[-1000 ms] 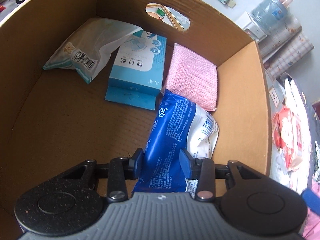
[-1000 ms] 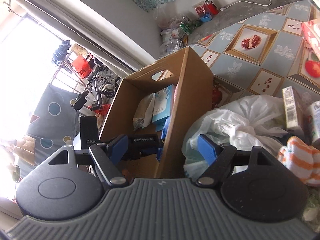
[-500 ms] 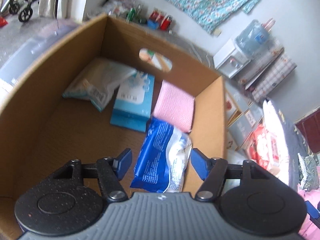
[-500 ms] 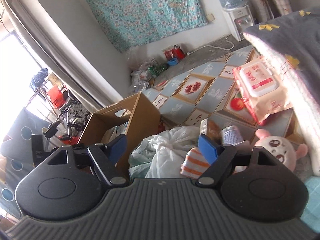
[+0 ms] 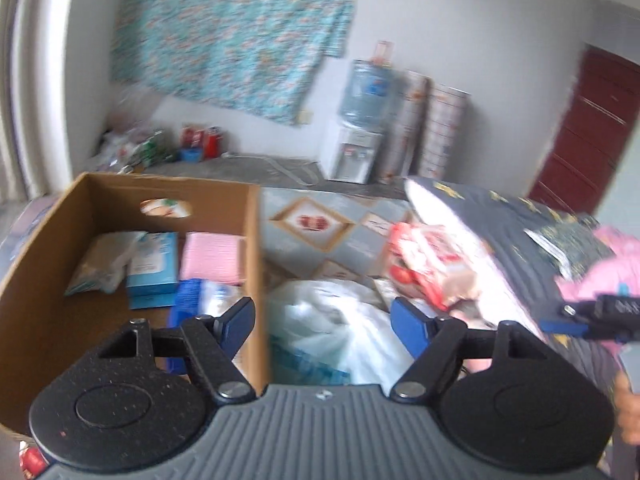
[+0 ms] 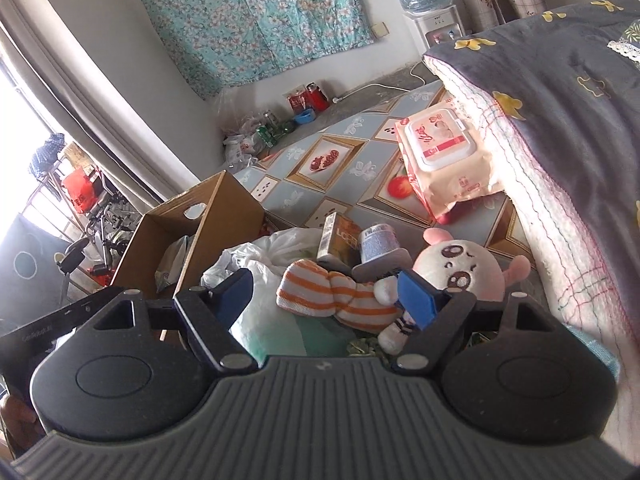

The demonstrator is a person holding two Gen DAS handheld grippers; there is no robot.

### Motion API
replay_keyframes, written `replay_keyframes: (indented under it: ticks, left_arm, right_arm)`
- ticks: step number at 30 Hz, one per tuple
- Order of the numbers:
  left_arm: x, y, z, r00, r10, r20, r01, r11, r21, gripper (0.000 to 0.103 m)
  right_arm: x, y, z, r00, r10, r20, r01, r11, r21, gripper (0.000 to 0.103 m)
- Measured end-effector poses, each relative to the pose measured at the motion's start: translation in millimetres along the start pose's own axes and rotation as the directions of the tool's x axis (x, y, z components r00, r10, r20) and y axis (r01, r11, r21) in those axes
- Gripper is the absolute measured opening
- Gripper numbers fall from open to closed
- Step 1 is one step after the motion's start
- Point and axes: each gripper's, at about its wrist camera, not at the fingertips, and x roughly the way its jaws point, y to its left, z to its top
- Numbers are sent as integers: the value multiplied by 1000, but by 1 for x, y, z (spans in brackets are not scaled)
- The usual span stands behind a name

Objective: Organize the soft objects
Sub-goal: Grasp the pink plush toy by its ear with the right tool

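Soft objects: striped orange-and-white sock (image 6: 340, 294) and pink plush toy (image 6: 460, 268) on patterned floor mat (image 6: 360, 152), beside white plastic bag (image 6: 260, 264). Cardboard box (image 5: 248, 240) holds pink sponge (image 5: 212, 258), blue pack (image 5: 192, 292), blue carton (image 5: 154, 266).
Right gripper (image 6: 326, 296): jaws spread, empty, above sock.
Left gripper (image 5: 322, 322): jaws opening, nothing between, over box wall and bag.

Left tongs (image 5: 322, 322) opening, empty, above cardboard box (image 5: 256, 264) wall.
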Motion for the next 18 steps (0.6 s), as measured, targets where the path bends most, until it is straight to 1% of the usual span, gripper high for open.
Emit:
replay_keyframes:
  ticks: [5, 10, 15, 17, 18]
  left_arm:
    - [16, -48, -24, 997, -81, 1, 80, 992, 99, 76]
    - [36, -81, -38, 990, -140, -12, 140, 977, 163, 75]
    - [59, -118, -56, 976, -213, -52, 220, 941, 257, 74]
    - [69, -131, -65, 968, -239, -73, 249, 929, 272, 73]
    - [74, -135, -69, 965, -248, -85, 262, 926, 270, 71]
  right_arm:
    - [-5, -19, 2, 999, -33, -35, 33, 999, 12, 80]
    - [-8, -37, 5, 996, -59, -69, 61, 998, 33, 80]
    - [-1, -53, 10, 992, -69, -110, 76, 995, 66, 80]
    - [2, -58, 13, 989, -75, -130, 85, 994, 74, 80]
    - [5, -61, 15, 987, -75, -142, 87, 993, 78, 80]
